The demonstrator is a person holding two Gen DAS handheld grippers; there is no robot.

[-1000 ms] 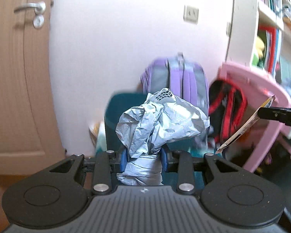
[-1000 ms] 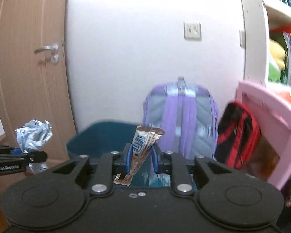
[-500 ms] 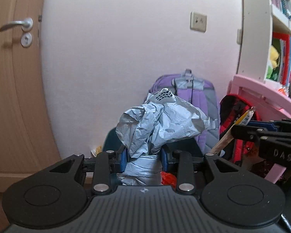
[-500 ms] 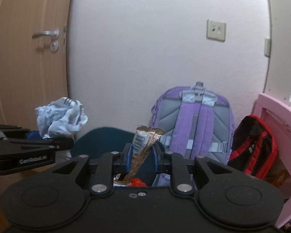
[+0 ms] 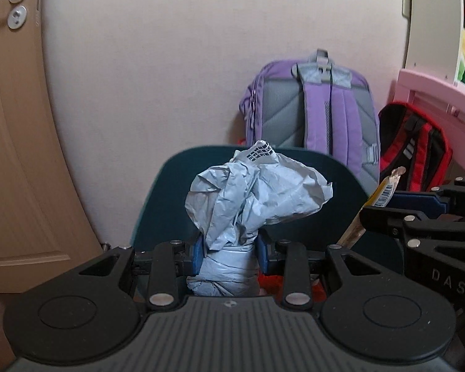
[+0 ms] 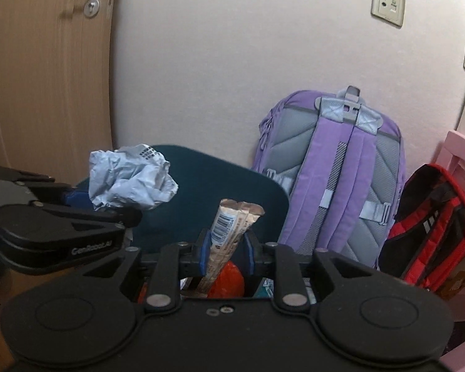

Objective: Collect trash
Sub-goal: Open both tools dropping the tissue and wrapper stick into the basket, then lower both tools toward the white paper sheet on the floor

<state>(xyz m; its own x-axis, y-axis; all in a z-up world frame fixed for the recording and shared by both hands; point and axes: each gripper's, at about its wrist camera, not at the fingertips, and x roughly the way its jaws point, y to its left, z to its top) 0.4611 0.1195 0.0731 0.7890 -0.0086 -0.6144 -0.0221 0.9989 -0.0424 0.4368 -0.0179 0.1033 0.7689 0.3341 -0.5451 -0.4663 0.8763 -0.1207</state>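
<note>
My left gripper (image 5: 229, 248) is shut on a crumpled grey plastic bag (image 5: 257, 192), which bulges above its blue pads. Behind and below it stands a dark teal bin (image 5: 170, 204). In the right wrist view my right gripper (image 6: 226, 248) holds a brown snack wrapper (image 6: 229, 223) upright between its pads, and its jaws are opening slightly. It hangs over the bin's (image 6: 226, 179) mouth, where orange trash (image 6: 229, 279) lies. The left gripper (image 6: 130, 217) with the grey bag (image 6: 130, 179) shows at the left, close beside it.
A purple backpack (image 6: 341, 179) and a red-and-black backpack (image 6: 431, 232) lean on the wall behind the bin. Pink furniture (image 5: 434, 93) and a white shelf (image 5: 431, 15) stand at the right. A wooden door (image 6: 46, 77) is at the left.
Both grippers have come closer to the bin and lower, each with its trash still in it. The bin and backpacks look larger now, and the two grippers are nearer each other.
</note>
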